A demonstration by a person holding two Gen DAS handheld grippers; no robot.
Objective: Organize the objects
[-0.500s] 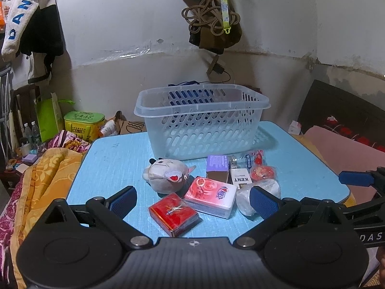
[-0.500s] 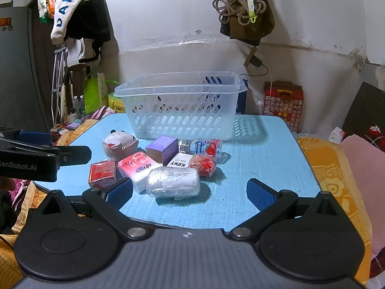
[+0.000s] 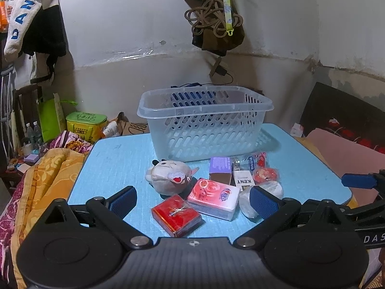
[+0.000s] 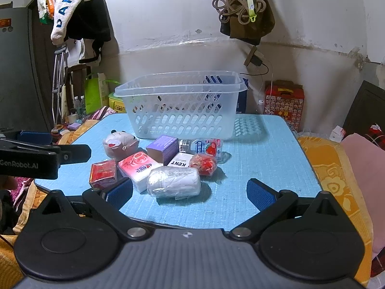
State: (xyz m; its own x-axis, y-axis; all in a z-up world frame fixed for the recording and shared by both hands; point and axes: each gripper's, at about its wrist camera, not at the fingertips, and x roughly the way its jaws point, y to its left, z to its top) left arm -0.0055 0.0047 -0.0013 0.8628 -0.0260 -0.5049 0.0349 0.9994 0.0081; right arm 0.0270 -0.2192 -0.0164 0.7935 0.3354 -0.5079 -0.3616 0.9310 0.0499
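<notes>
Blue table (image 4: pixel 264 149), white roll (image 4: pixel 173 182) lengthwise left-to-right, near edge

Left hand-held gripper (image 3: pixel 192 201) and right hand-held gripper (image 4: pixel 190 192) gape, unloaded.

Stained white wall (image 3: pixel 134 24) behind a blue table (image 3: pixel 120 163); perhaps bedding (image 4: pixel 336 168) alongside.

lived-in home room, likely bedroom: clothes (image 4: pixel 79 16) hung on scuffed white wall (image 3: pixel 144 24), bag with cords (image 4: pixel 245 9) on hook, floral blankets (image 3: pixel 48 166) beside small blue table (image 4: pixel 252 156), crutch (image 4: pixel 59 84), water bottles (image 3: pixel 32 132), gift boxes (image 4: pixel 284 98) along floor.
</notes>
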